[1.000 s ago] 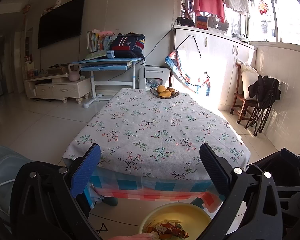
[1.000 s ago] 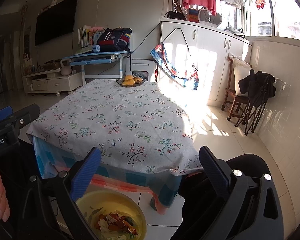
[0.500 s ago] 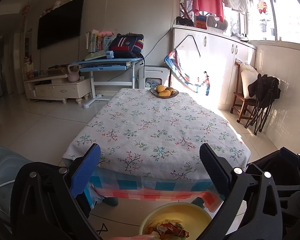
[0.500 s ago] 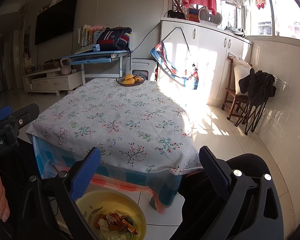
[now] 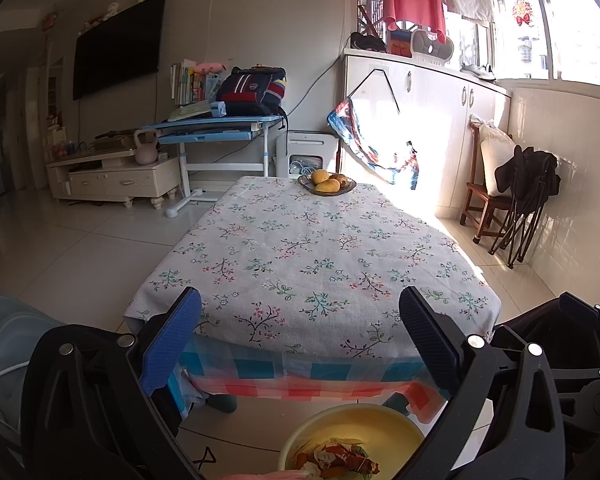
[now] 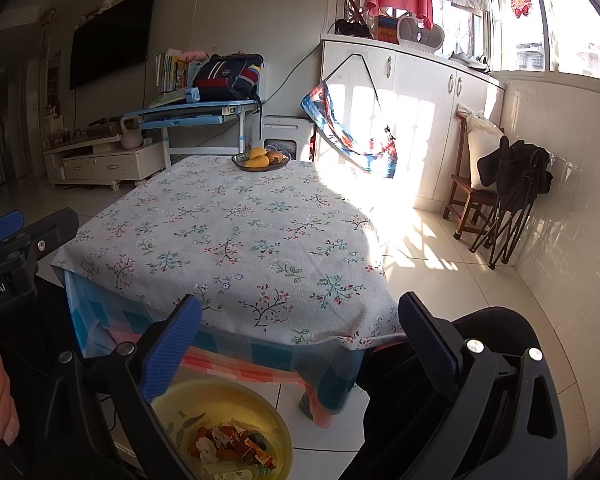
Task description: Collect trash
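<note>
Right wrist view: yellow bin (image 6: 278,420) sits on floor just below near edge of counter (image 6: 228,232), holding a heap of trash (image 6: 232,442) — crumpled wrappers, orange/red/white scraps, some foil-looking bits. Left wrist view shows same bin low centre, trash pile partly cut off by frame edge. Counter top w/ floral cloth carries only a fruit bowl (image 6: 261,159) at far end; no loose litter visible on it.

Right gripper (image 6: 300,344) fingers wide apart, nothing between them. Left gripper (image 5: 300,344) same: fingers spread, empty. Both held above bin, none touching it.

Handling, my read: wrappers v. light, soft, crinkly, prob. slippery film; they'll deform, not resist. Pinch a raised fold or edge rather than flat face, else fingers slide off. Loose pieces may flutter or spill if jostled. Bin itself looks like thin rigid plastic, light w/ this load; take it by rim wall, one finger inside, one outside. Can't tell if anything wet or sticky in heap
</note>
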Motion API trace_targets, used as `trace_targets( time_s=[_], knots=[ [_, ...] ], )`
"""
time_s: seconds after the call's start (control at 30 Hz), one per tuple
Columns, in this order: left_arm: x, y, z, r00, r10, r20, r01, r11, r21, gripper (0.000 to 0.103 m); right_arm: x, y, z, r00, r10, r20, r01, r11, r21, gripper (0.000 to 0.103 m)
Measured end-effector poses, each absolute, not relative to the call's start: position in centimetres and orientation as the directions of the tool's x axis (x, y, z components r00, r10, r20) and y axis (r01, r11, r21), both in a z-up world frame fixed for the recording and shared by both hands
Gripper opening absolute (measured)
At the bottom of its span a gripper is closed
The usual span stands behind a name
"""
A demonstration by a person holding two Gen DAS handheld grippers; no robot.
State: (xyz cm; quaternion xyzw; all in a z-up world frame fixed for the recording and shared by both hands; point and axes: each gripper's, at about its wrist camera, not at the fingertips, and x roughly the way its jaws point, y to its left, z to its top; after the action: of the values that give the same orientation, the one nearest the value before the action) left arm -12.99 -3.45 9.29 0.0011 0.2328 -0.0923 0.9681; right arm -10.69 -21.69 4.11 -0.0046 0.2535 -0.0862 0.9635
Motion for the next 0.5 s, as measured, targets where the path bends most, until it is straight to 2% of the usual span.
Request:
trace_targets(
  time_s=[0.5],
  knots=[
    [-13.04, -3.52, 9.29, 0.874, -0.18, -0.452, 0.183, 0.982, -0.038, 0.096, -10.65, -21.74, 4.15, 0.856, -0.168, -0.489, 0.163, 0.985, -0.052, 0.094]
  ],
)
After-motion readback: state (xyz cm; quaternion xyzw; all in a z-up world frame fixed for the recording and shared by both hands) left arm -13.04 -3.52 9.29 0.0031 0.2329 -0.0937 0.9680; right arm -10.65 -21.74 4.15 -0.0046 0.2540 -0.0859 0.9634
